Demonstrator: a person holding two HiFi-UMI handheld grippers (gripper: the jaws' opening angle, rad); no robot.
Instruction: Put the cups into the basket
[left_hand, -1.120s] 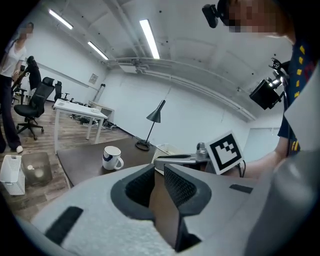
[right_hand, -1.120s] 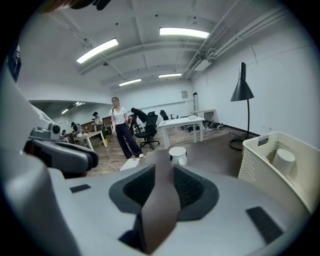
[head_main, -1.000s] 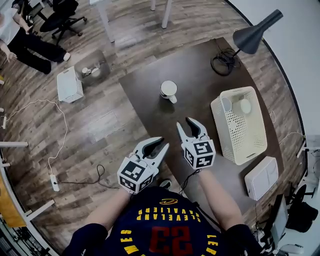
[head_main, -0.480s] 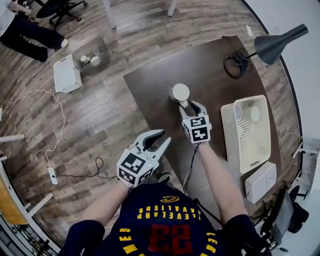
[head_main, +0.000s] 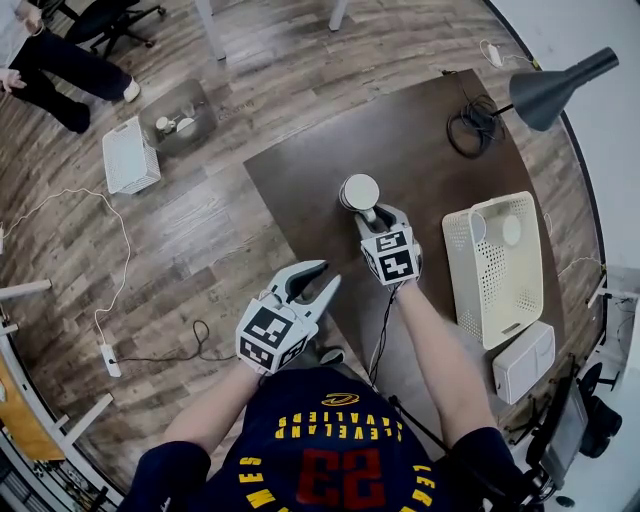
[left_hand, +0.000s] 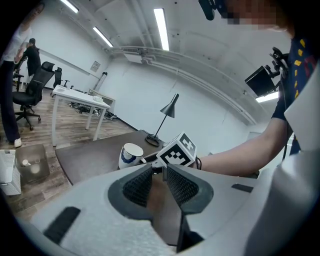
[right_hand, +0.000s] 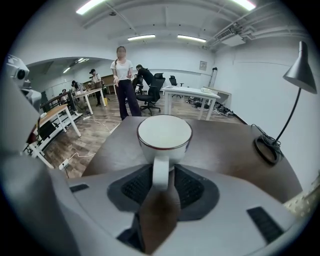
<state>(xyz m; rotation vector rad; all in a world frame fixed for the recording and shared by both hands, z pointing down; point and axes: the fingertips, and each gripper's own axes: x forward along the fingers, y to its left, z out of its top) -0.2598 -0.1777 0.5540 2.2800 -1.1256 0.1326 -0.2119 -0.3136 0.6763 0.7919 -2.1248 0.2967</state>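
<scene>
Flanking cup (head_main: 358, 190) handle, unclenched, just narrowed: right gripper (head_main: 380, 215) fingers (right_hand: 134, 189) | left gripper (head_main: 318, 280) fingers (left_hand: 137, 186): just widened, empty, table (head_main: 300, 190) edge

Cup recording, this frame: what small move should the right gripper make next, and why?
Probably finish closing on the handle. The right gripper has its jaws either side of the cup's handle and they have just been closing, but a gap shows beside the pads, and the cup stands on the table. A firm grip should come before lifting toward the basket.
</scene>
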